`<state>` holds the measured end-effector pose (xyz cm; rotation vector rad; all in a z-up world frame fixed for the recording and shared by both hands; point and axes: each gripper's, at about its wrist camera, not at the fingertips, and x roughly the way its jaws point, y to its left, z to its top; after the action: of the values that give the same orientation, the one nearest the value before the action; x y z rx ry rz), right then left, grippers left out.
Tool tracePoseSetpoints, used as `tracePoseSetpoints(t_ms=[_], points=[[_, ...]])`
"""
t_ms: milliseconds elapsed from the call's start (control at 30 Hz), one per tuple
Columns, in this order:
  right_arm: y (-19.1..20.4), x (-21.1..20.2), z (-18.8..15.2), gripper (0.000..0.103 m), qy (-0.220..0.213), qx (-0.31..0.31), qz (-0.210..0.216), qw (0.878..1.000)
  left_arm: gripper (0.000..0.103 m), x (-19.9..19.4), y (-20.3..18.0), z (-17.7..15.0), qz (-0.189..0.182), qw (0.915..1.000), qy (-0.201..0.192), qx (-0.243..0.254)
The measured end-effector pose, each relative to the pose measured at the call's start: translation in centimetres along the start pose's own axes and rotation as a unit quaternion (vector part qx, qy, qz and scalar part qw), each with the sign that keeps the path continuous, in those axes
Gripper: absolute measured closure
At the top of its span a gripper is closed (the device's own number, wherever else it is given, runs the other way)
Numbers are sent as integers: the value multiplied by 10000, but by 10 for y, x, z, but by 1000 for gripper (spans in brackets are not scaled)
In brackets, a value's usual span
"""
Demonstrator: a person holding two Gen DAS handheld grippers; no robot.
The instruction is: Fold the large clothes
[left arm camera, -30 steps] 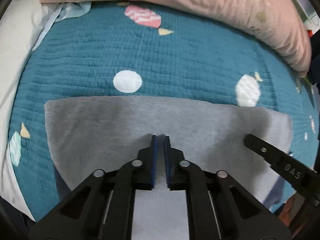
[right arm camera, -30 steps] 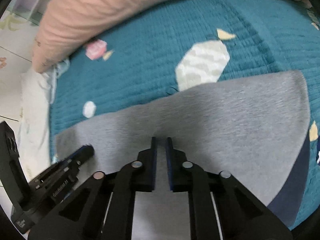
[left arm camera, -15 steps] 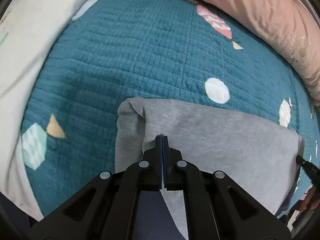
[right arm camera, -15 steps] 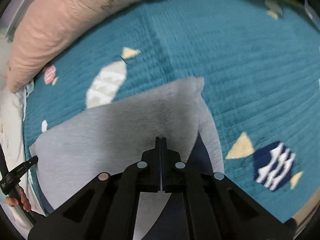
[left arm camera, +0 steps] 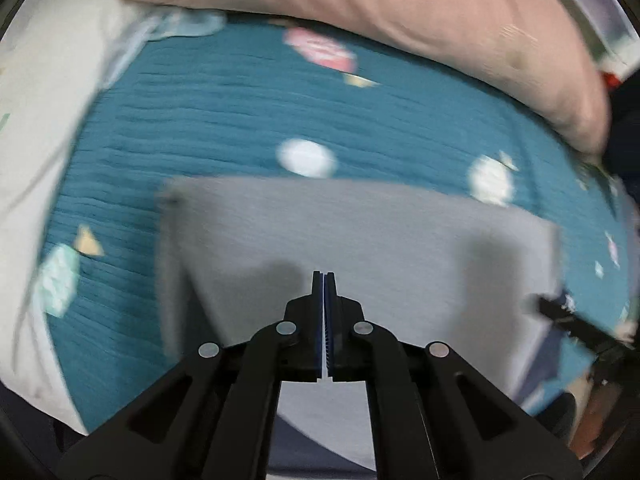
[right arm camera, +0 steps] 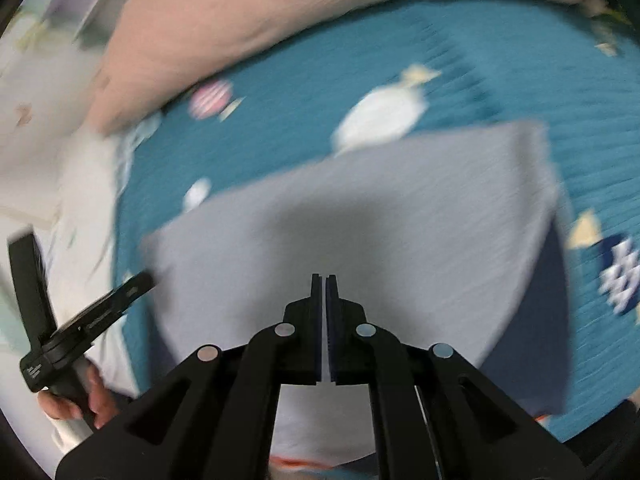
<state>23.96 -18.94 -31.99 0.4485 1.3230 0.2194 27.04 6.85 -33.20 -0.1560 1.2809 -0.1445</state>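
One grey garment (left arm camera: 360, 240), folded flat, lies on one teal quilt (left arm camera: 208, 112) ahead of and beneath both tools. Left gripper (left arm camera: 324, 280): jaws pressed together. Right gripper (right arm camera: 324, 282): jaws nearly touching; whether either pinches cloth cannot be told. One pink pillow (left arm camera: 400, 8) lies beyond.
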Motion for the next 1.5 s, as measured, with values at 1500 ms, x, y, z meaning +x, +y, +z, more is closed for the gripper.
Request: tracePoseSetpoints(t_ms=[1500], points=[[-19,42,-97,103,622,-45,-106,9980,101,33,-20,-122,446,9974,390,422]])
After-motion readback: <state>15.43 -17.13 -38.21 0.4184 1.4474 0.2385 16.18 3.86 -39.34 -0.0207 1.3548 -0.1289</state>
